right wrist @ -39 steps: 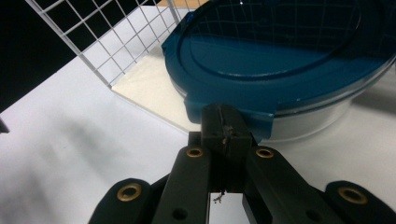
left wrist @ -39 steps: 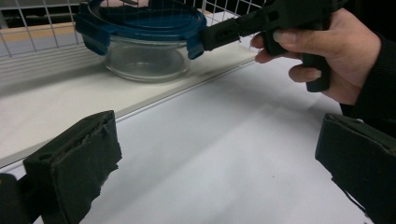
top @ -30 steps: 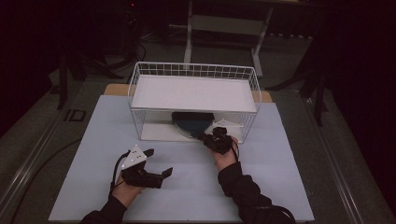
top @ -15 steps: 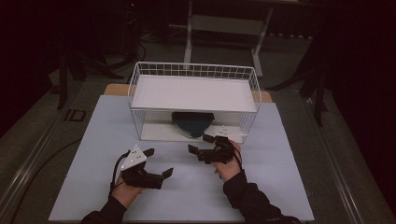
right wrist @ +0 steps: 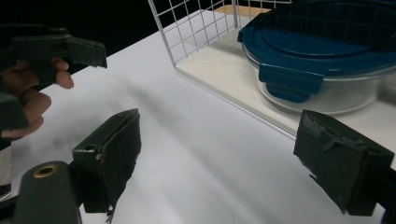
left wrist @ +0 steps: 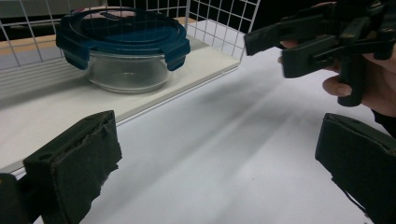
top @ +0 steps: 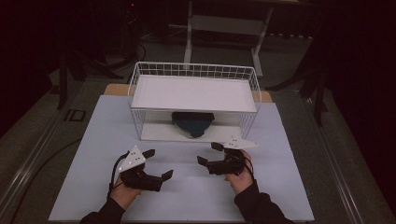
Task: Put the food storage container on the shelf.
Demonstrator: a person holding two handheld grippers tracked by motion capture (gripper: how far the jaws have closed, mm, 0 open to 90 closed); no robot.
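The white-topped bench [top: 93,140] carries a white wire rack [top: 194,100] with a flat white shelf on top and a white base board below. On that lower board, under the shelf, sits the round clear glass container with a dark blue clip-on lid [top: 192,123], upright and closed, near the rack's open front edge.

Both tongs rest low on the bench in front of the rack. The right tongs [top: 208,154] have just been opening; their jaws stand wide with nothing between them. The left tongs [top: 158,164] are also spread wide and empty.

The container lies straight ahead, between the two, slightly nearer the right tongs, so the right hand looks better placed to reach it.
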